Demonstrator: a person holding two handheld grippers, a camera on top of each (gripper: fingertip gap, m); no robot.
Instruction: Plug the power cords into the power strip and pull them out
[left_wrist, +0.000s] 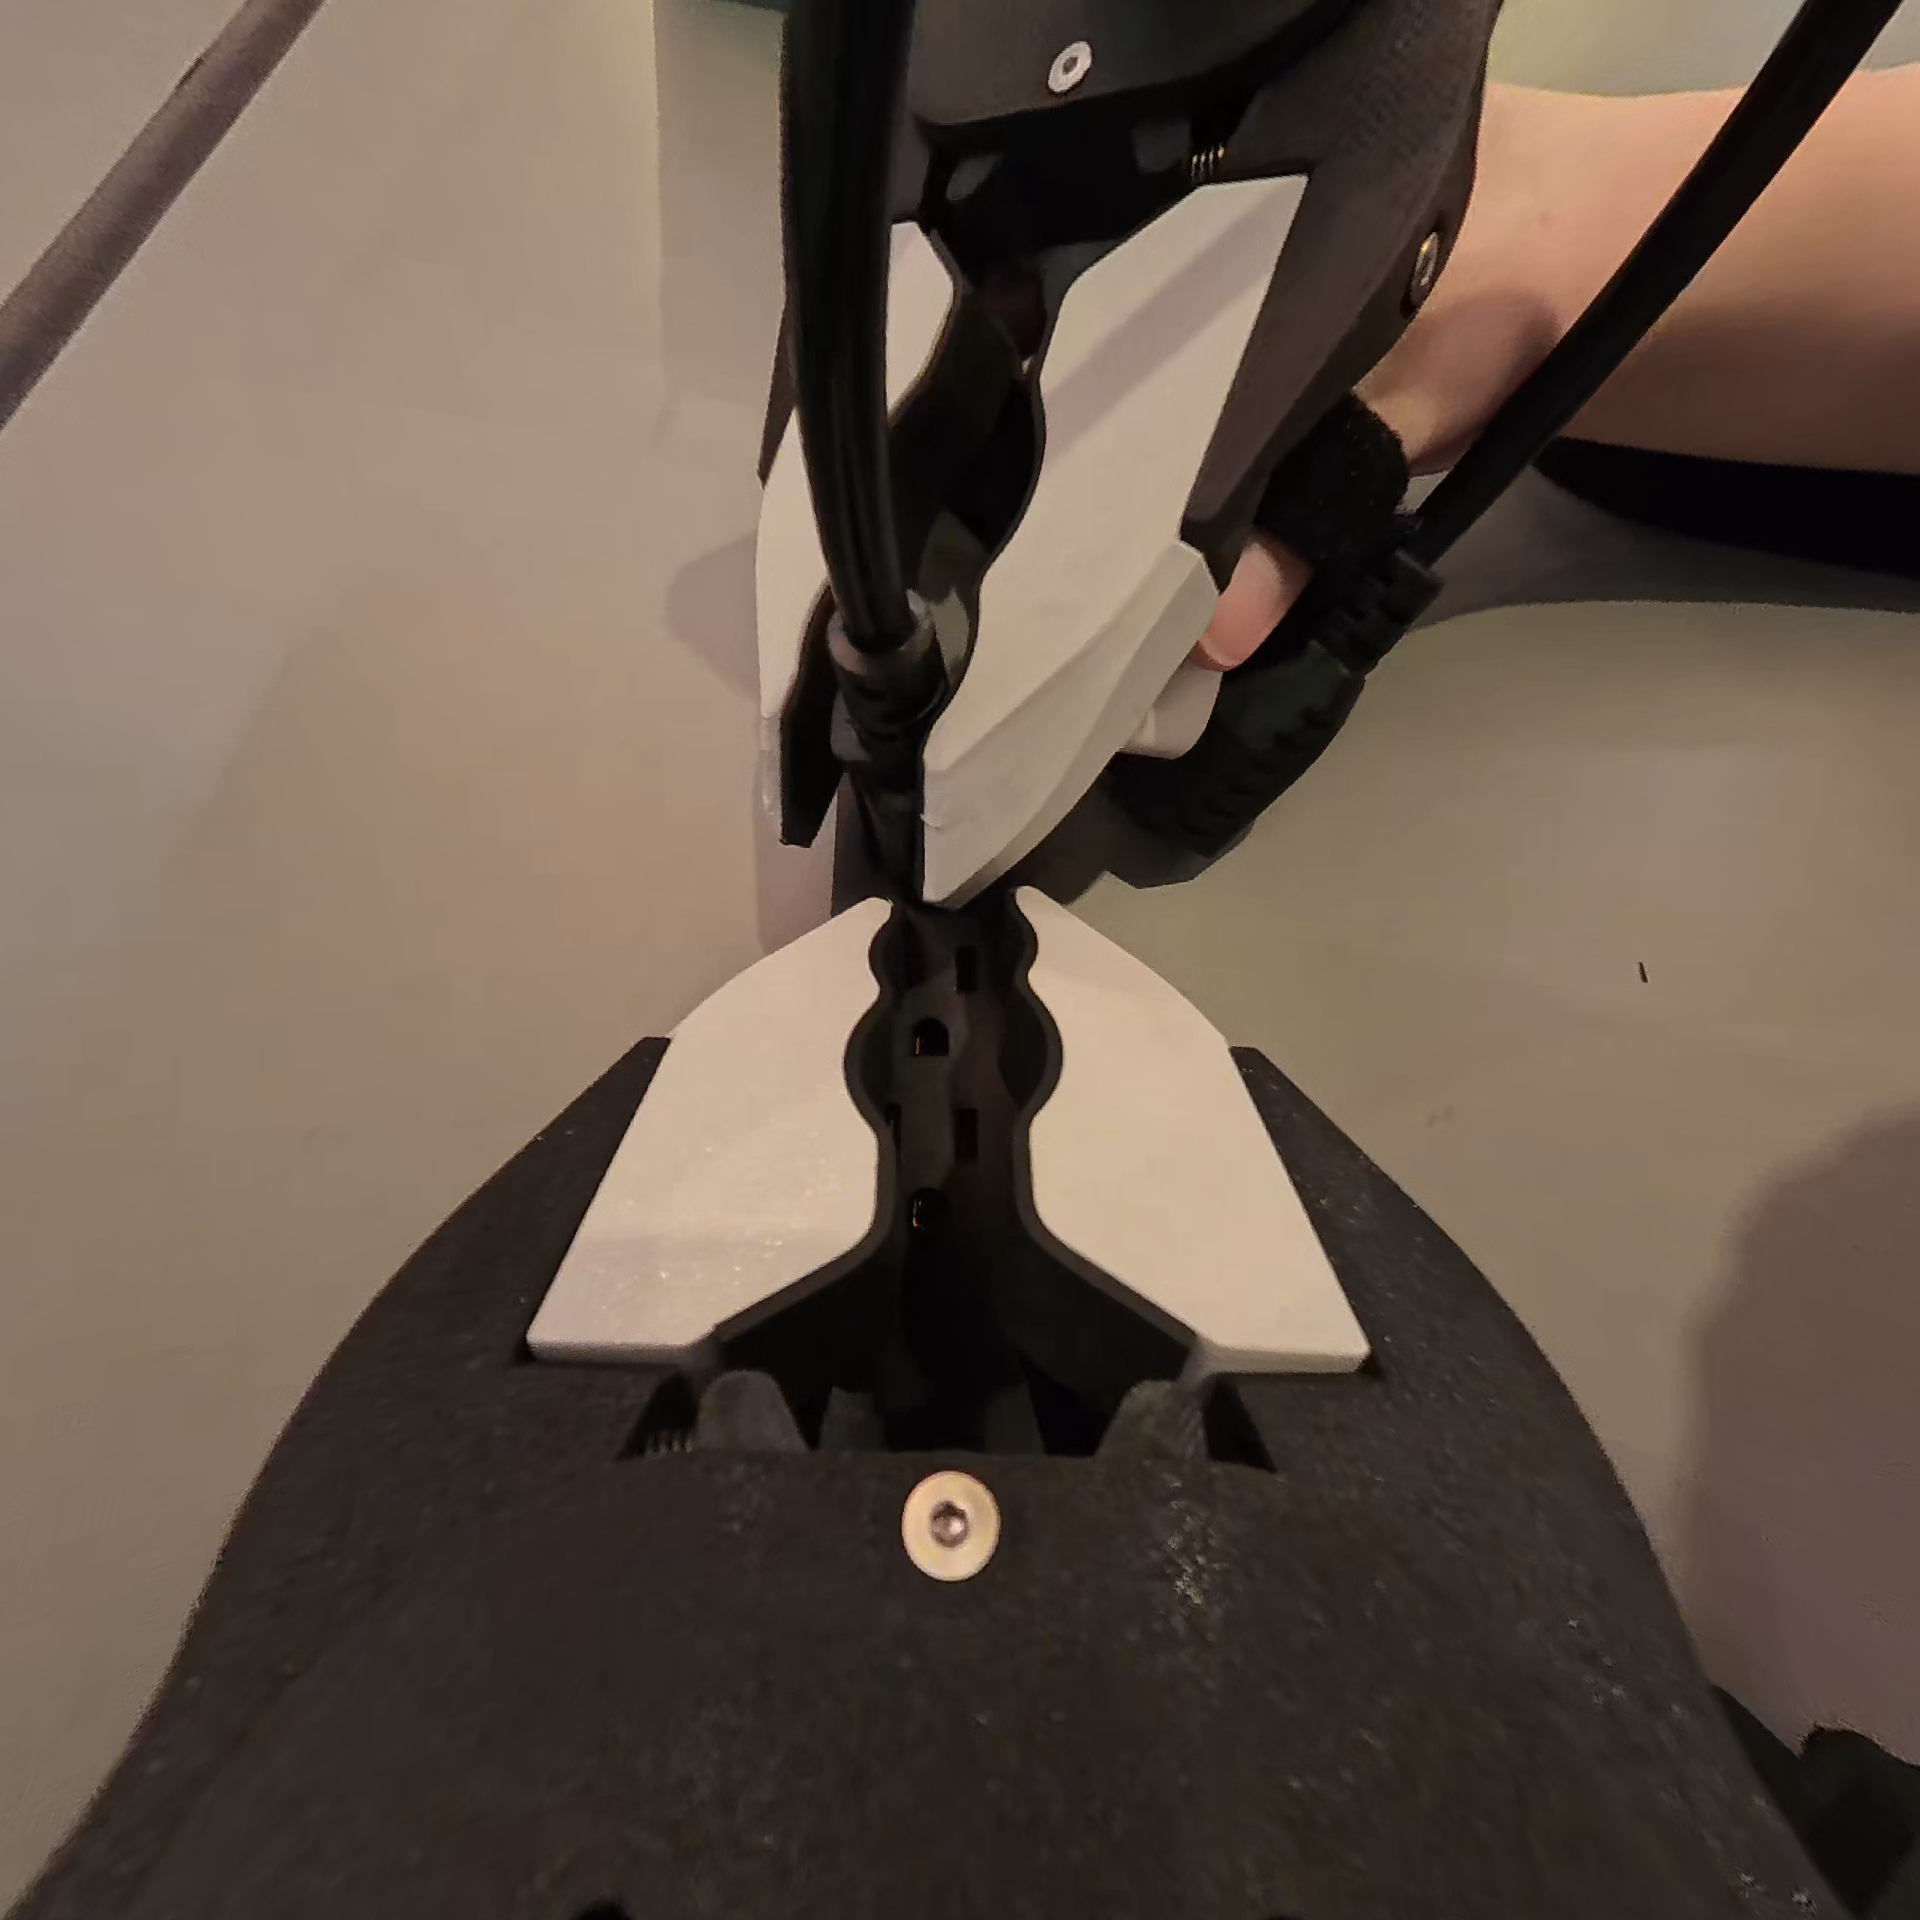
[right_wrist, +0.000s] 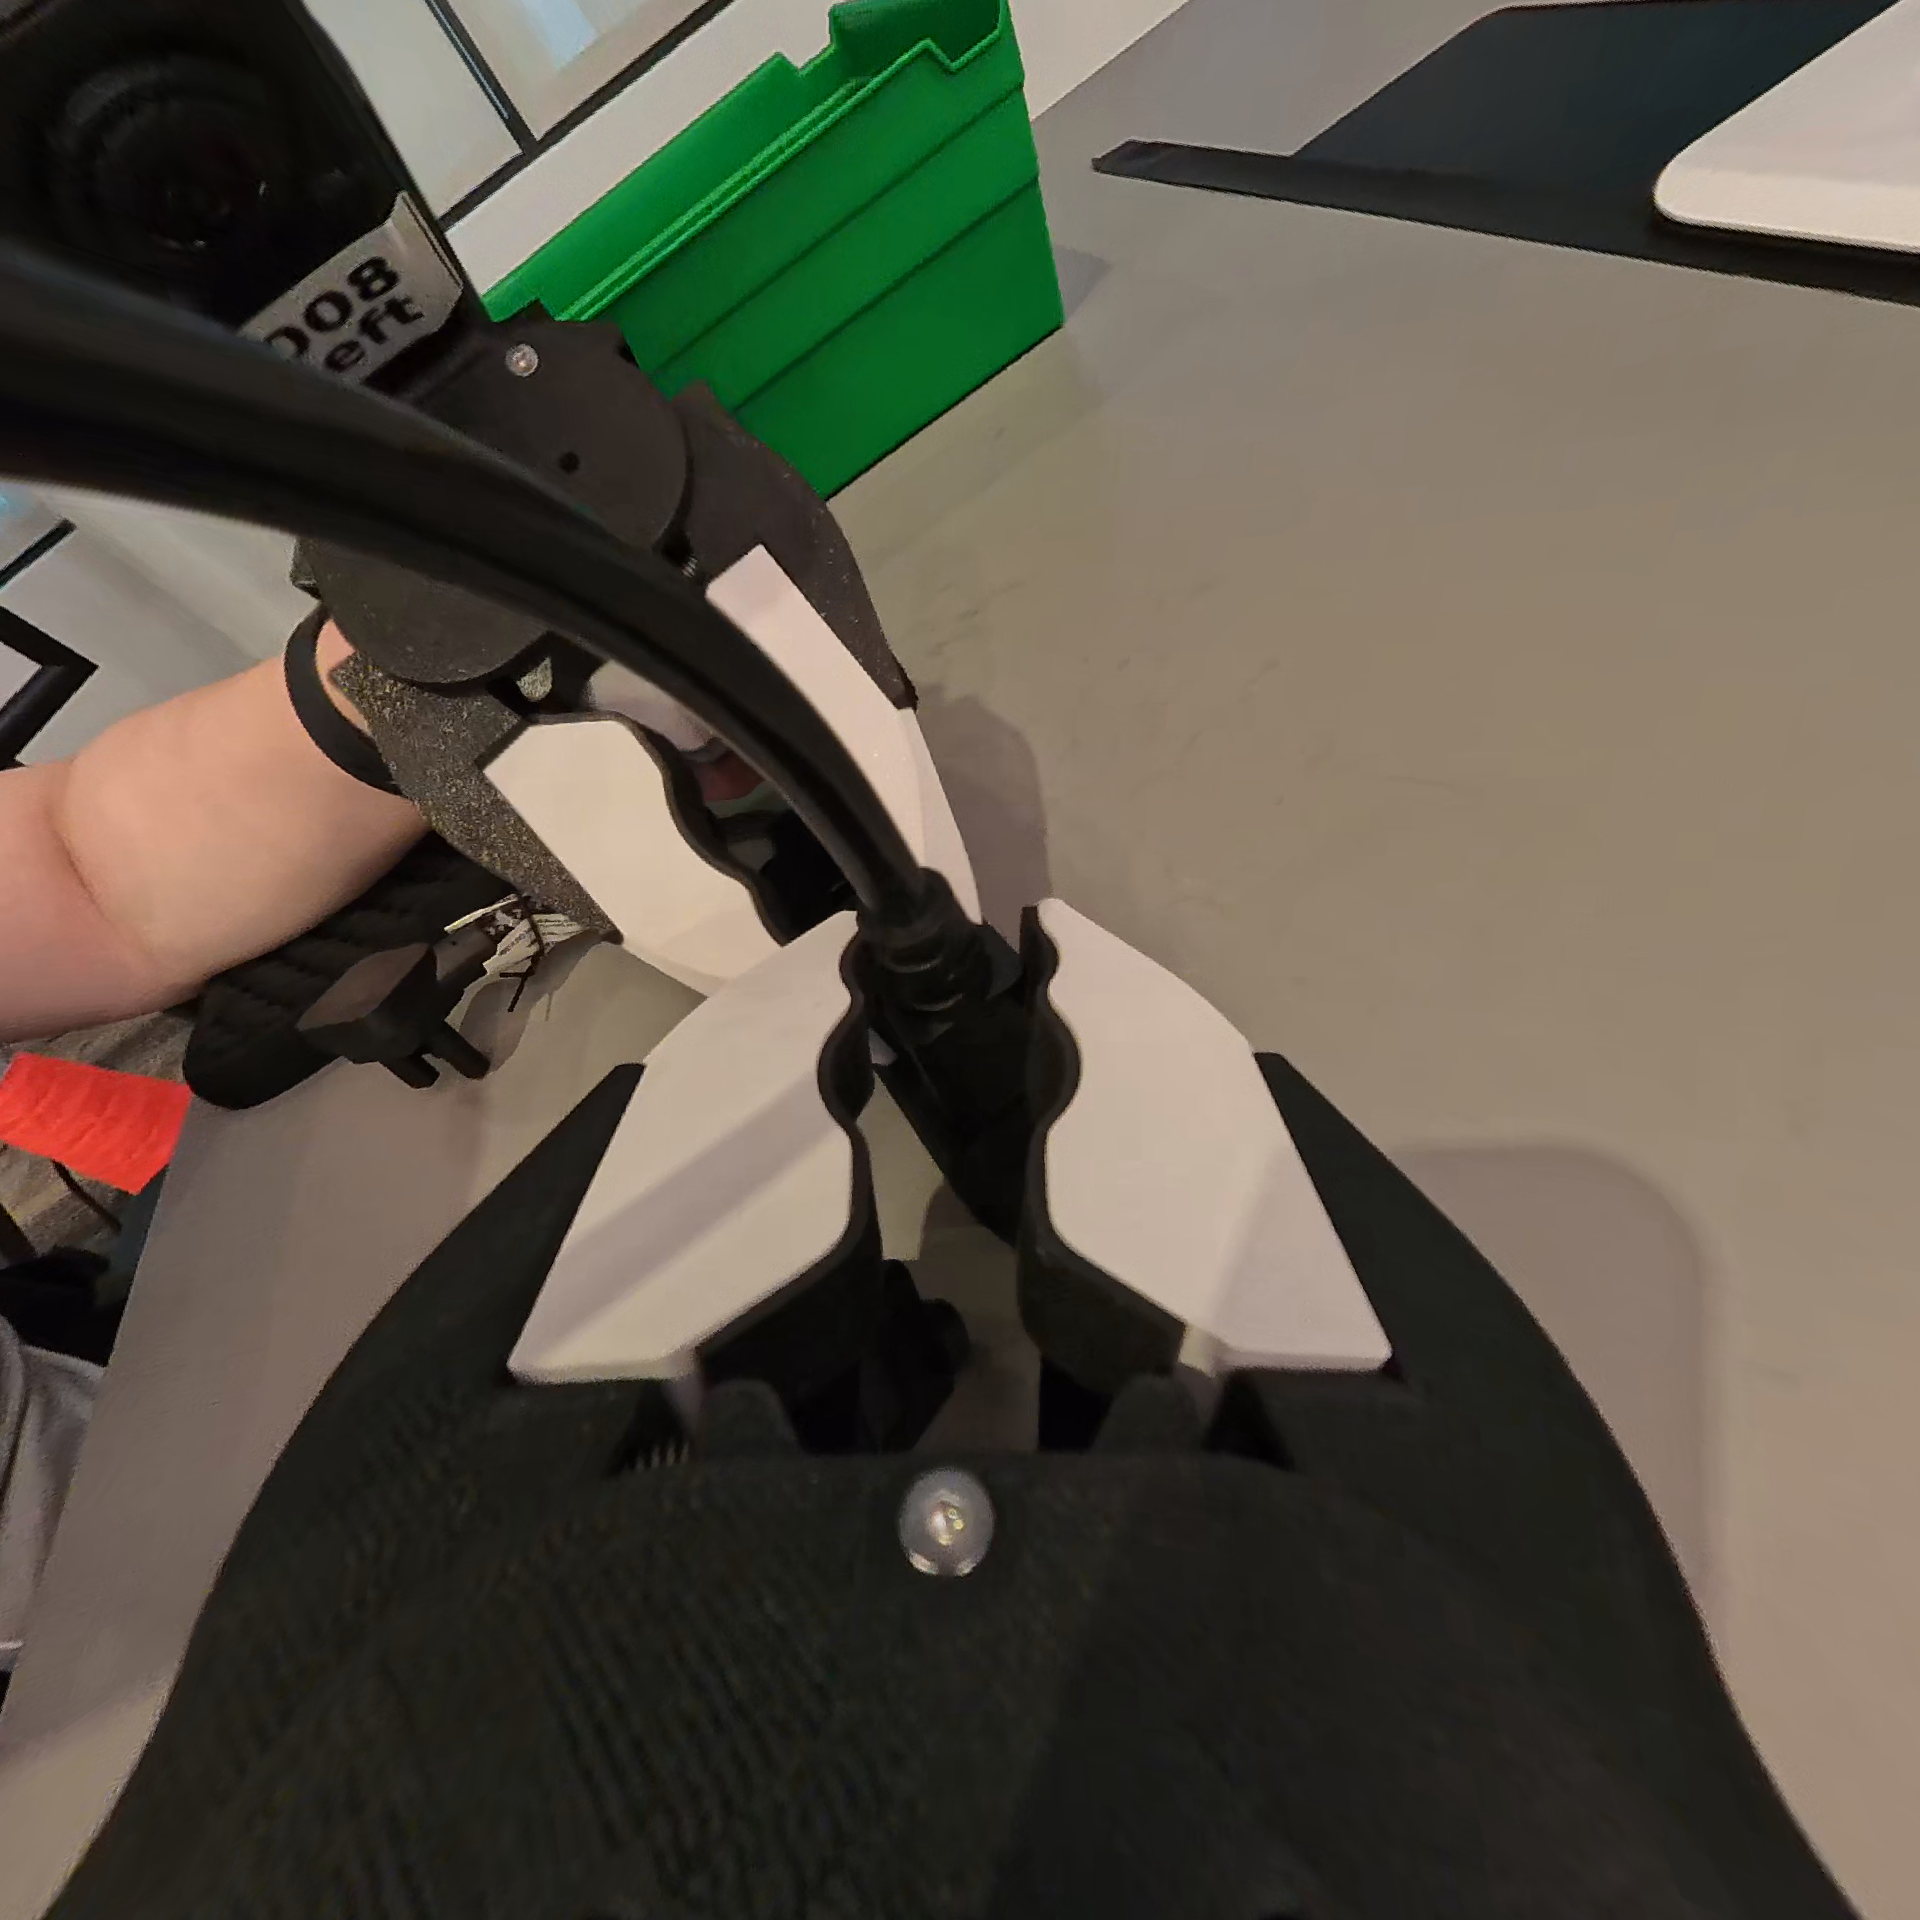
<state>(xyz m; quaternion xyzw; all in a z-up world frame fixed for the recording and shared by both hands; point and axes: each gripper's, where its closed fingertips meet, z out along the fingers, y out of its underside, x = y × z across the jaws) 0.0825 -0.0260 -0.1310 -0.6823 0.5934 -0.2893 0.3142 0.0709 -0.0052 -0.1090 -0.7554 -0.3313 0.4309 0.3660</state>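
The left gripper (left_wrist: 951, 914) has its jaws clenched on one black power strip (left_wrist: 940, 1049). The right gripper (right_wrist: 940, 935) grasps one black plug (right_wrist: 935, 966) between its jaws, its cord (right_wrist: 582, 540) arching away. A second plug (right_wrist: 405, 1013) lies left of them on the tabletop (right_wrist: 1455, 675).

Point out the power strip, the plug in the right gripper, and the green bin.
power strip (left_wrist: 940, 1049): left wrist view, socket face between fingers.
plug (right_wrist: 951, 997): right wrist view, ribbed body.
green bin (right_wrist: 831, 270): right wrist view, side wall.
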